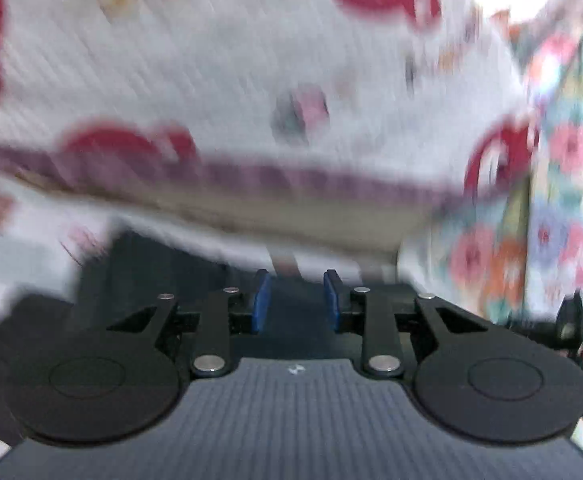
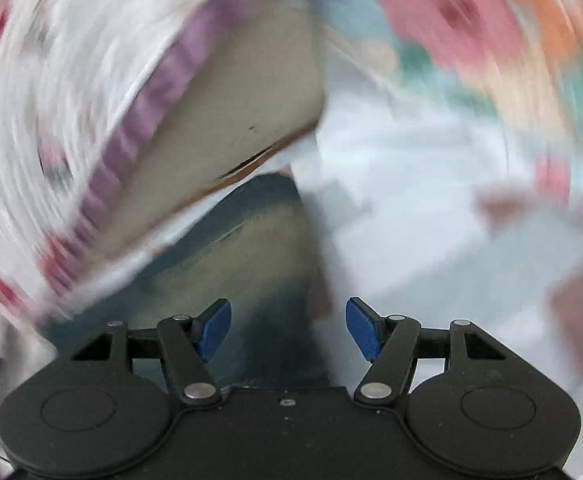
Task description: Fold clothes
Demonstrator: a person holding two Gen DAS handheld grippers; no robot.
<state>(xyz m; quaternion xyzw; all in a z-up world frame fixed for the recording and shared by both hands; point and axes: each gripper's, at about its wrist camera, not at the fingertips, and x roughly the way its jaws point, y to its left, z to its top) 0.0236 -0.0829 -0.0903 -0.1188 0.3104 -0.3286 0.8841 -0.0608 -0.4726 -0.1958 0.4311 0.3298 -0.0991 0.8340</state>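
Both views are blurred by motion. A white ribbed garment point(image 1: 195, 64) with red prints and a purple hem fills the upper half of the left wrist view. My left gripper point(image 1: 296, 300) stands below that hem, jaws slightly apart, nothing between the blue pads point(image 1: 261, 300). In the right wrist view the same white garment point(image 2: 63, 92) with its purple edge runs diagonally at the left. My right gripper point(image 2: 289, 330) is open wide, nothing between its blue pads point(image 2: 361, 332). A dark blue-grey cloth point(image 2: 247, 248) lies ahead of it.
A floral fabric point(image 1: 563, 184) in pink, orange and teal lies at the right of the left wrist view and the floral fabric point(image 2: 471, 32) fills the upper right of the right wrist view. A beige surface point(image 2: 235, 120) shows beneath the garment's hem.
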